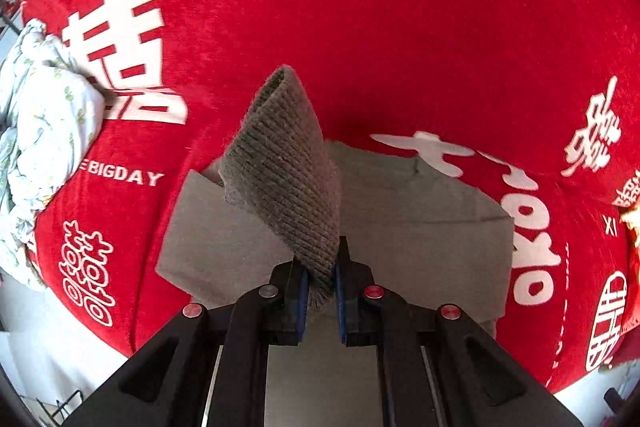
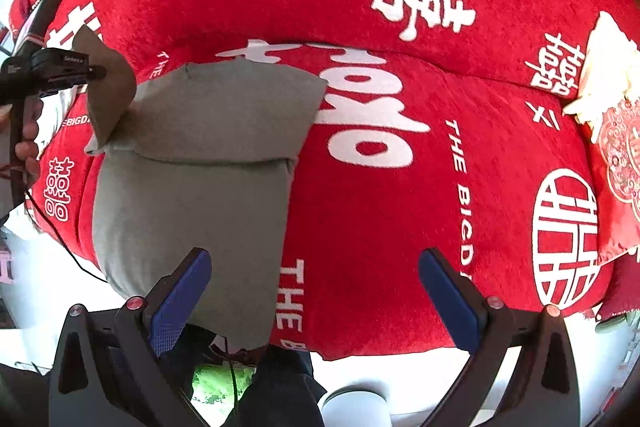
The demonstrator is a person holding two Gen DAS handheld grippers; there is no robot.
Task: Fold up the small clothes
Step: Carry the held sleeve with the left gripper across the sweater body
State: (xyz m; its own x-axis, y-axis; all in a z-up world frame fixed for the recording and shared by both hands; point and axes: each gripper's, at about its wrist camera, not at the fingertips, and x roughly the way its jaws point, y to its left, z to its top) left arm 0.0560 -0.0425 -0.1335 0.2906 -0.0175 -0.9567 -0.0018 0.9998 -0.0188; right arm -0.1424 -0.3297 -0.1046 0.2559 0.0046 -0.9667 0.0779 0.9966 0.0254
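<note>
A grey garment [image 2: 192, 163] lies partly folded on a red cloth [image 2: 400, 187] with white lettering. My left gripper [image 1: 321, 291] is shut on the garment's ribbed cuff [image 1: 288, 171] and holds that sleeve end lifted above the garment's body [image 1: 400, 227]. In the right wrist view the left gripper [image 2: 94, 71] shows at far left with the lifted grey sleeve [image 2: 108, 87]. My right gripper [image 2: 316, 279] is open and empty, above the garment's near right edge, its left finger [image 2: 180, 299] over the grey fabric.
A crumpled white floral cloth [image 1: 44, 131] lies at the left edge of the red cloth [image 1: 400, 27]. A red patterned cushion [image 2: 620, 163] and a cream item [image 2: 604, 67] sit at the right. A white cup [image 2: 354, 409] stands below the near edge.
</note>
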